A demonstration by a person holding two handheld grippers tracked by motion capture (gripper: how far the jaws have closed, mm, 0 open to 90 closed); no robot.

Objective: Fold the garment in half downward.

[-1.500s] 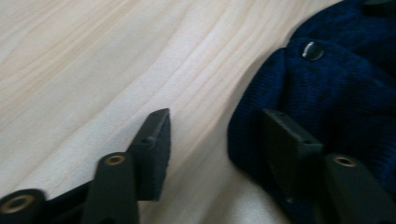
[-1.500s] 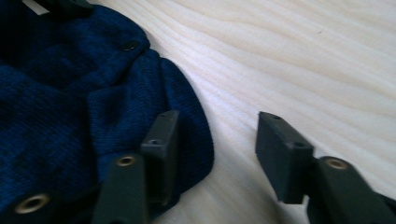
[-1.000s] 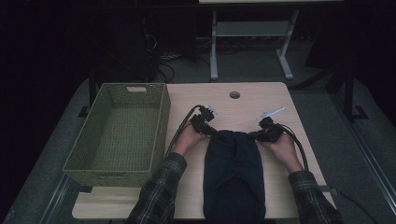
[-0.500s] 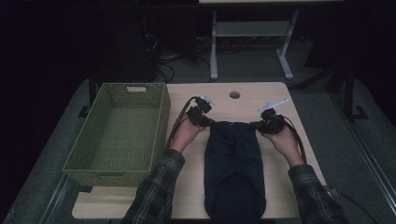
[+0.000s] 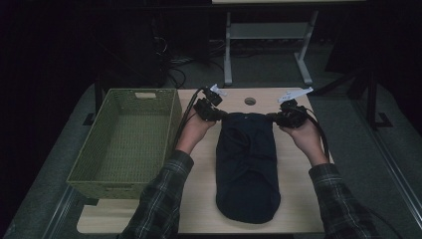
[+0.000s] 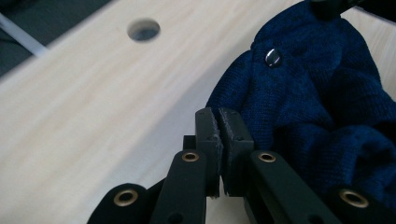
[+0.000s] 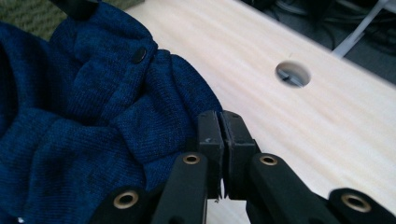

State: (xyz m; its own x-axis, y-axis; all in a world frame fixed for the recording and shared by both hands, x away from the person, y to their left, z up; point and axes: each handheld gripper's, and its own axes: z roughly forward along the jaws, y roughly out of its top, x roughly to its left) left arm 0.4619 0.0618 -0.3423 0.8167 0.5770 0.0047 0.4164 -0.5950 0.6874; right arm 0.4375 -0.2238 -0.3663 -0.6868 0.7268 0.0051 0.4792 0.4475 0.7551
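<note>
Both hand-held grippers, left (image 5: 215, 113) & right (image 5: 276, 117), pinch navy knit garment (image 5: 247, 164) top corners; fabric between pads hidden.

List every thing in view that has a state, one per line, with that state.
Left tongs: shut, pinching the garment's top left edge.
Right tongs: shut, pinching the garment's top right edge.
Dark blue knit garment: far end raised off the table between the two tongs, the rest lying flat; one button visible.
Green woven basket: upright, empty.
Table: bears the garment and the basket.
</note>
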